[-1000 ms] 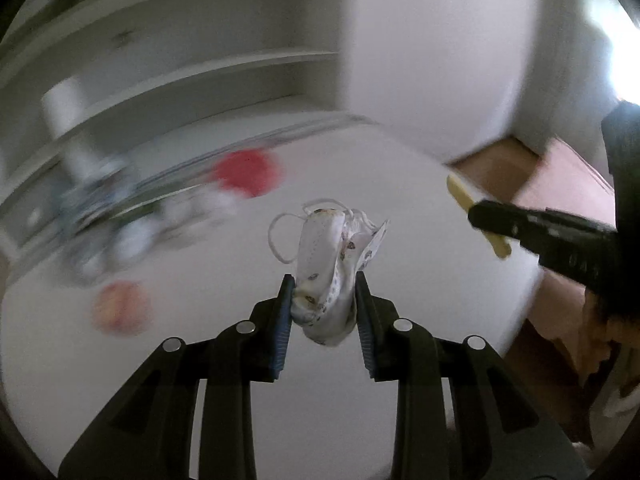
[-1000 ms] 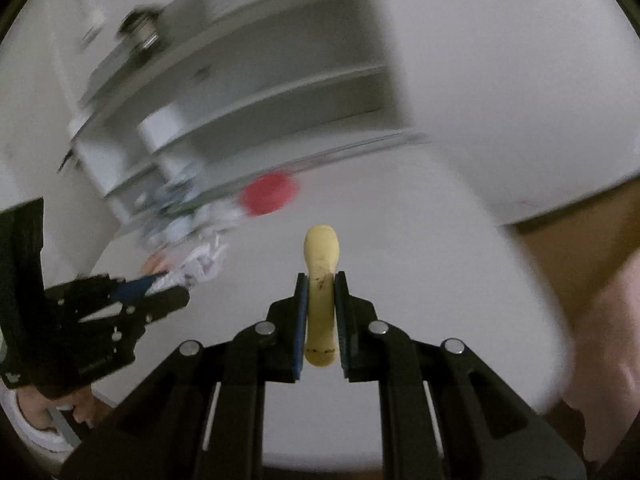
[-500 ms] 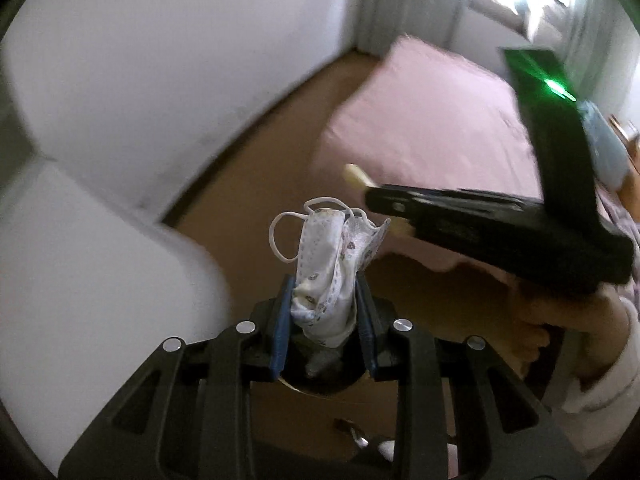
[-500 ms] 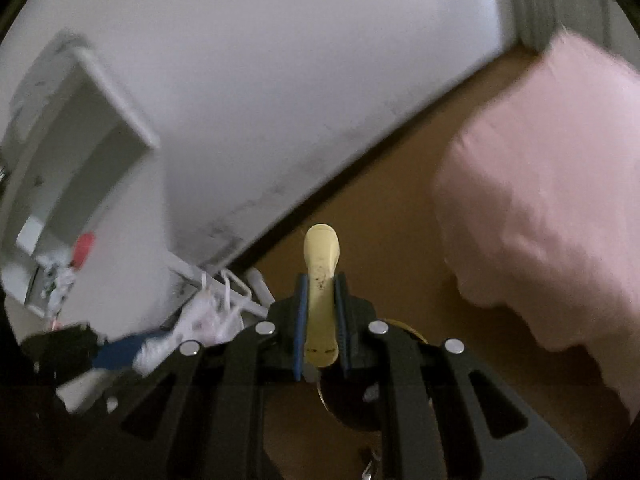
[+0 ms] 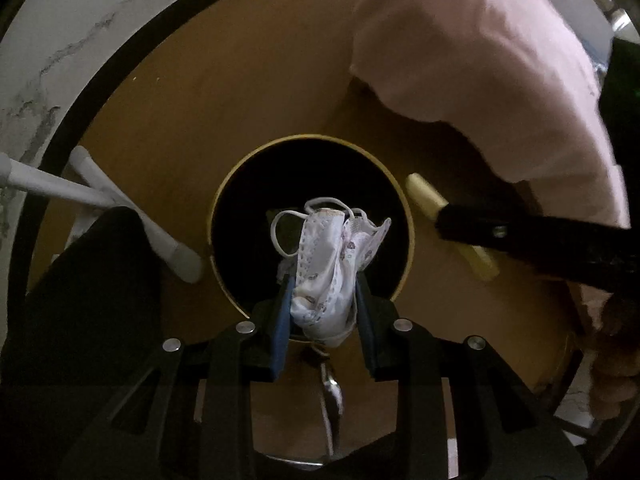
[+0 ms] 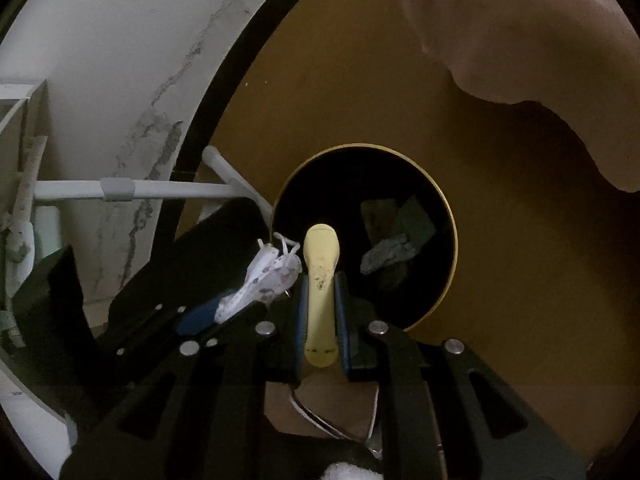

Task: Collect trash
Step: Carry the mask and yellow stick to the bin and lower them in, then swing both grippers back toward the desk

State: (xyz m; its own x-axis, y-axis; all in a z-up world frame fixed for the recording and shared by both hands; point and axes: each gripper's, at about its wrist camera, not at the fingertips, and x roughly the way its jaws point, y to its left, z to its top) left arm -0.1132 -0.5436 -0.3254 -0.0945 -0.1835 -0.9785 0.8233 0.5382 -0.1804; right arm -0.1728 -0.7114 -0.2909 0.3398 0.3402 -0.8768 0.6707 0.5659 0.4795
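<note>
My left gripper [image 5: 322, 280] is shut on a crumpled white face mask [image 5: 326, 268] and holds it right over the open mouth of a round black trash bin with a gold rim [image 5: 256, 160]. My right gripper [image 6: 322, 280] is shut on a pale yellow stick [image 6: 320, 280], held above the near-left part of the same bin [image 6: 450, 208]. Dark scraps [image 6: 394, 236] lie inside the bin. In the left wrist view the right gripper with the yellow stick [image 5: 426, 196] reaches in from the right. In the right wrist view the mask [image 6: 266, 276] shows at left.
The bin stands on a brown wooden floor [image 5: 224, 80]. A pink bedcover [image 5: 480, 60] hangs at the upper right. White table legs [image 5: 100, 196] stand left of the bin, against a white wall with a dark skirting [image 6: 100, 60].
Both grippers have swung from the white table down and over to the floor. They now point down over the bin, each with its item still held.
</note>
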